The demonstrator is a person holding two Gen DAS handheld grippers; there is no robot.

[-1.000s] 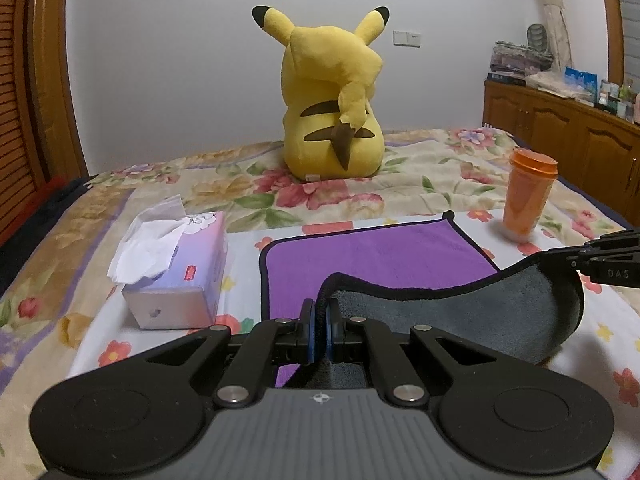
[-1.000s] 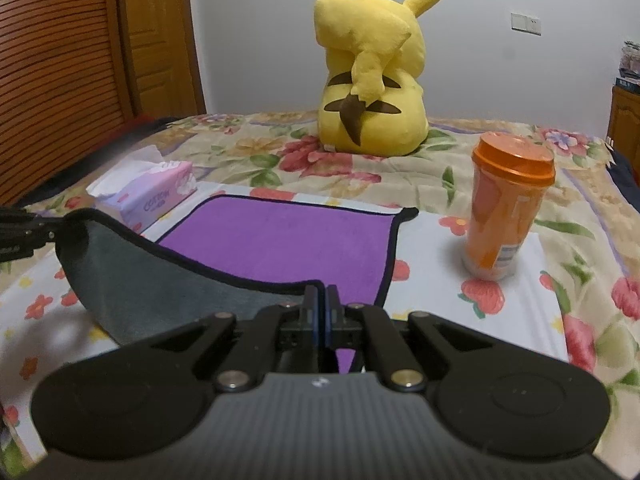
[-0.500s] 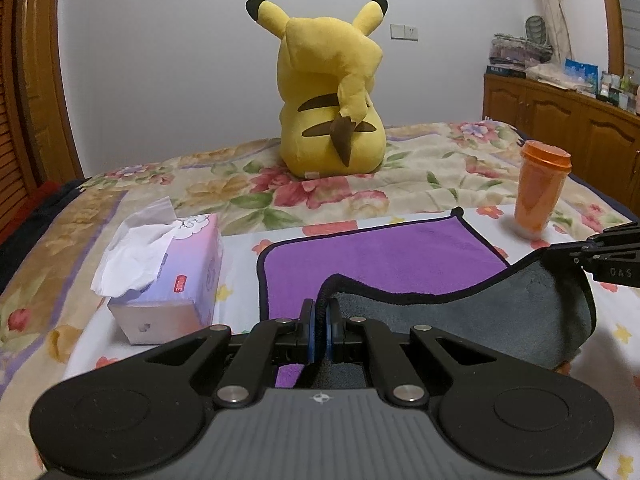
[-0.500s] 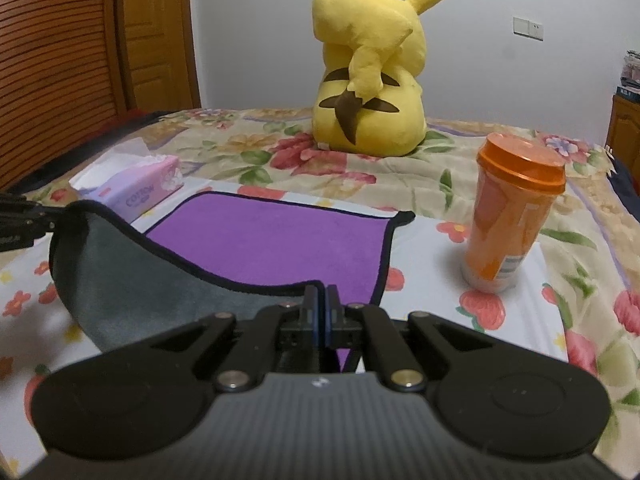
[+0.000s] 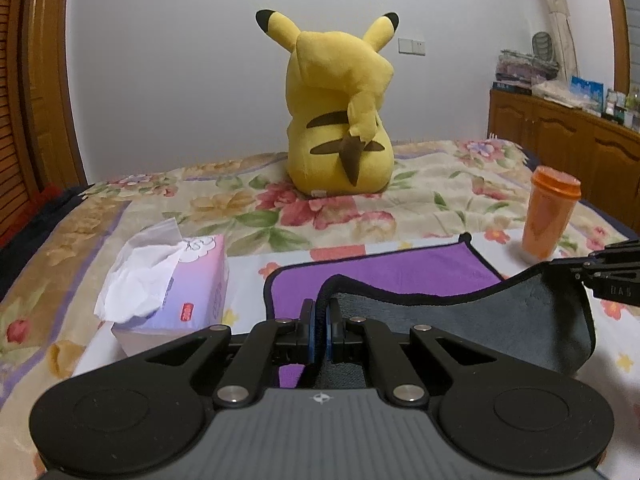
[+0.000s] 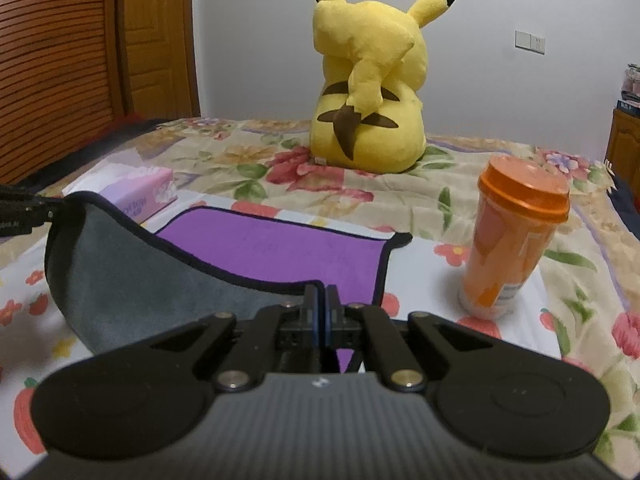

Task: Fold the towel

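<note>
A towel, purple on top and grey underneath with a black hem, lies on the flowered bed; it also shows in the right wrist view. Its near edge is lifted, so the grey side hangs between the two grippers. My left gripper is shut on the near left corner. My right gripper is shut on the near right corner, and it shows at the right of the left wrist view. The far half of the towel lies flat on the bed.
A tissue box lies left of the towel. An orange lidded cup stands right of it. A yellow plush toy sits behind. A wooden cabinet stands at the far right.
Both grippers have risen and moved forward with the near edge of the towel. The fold of grey underside has come further over the purple side.
</note>
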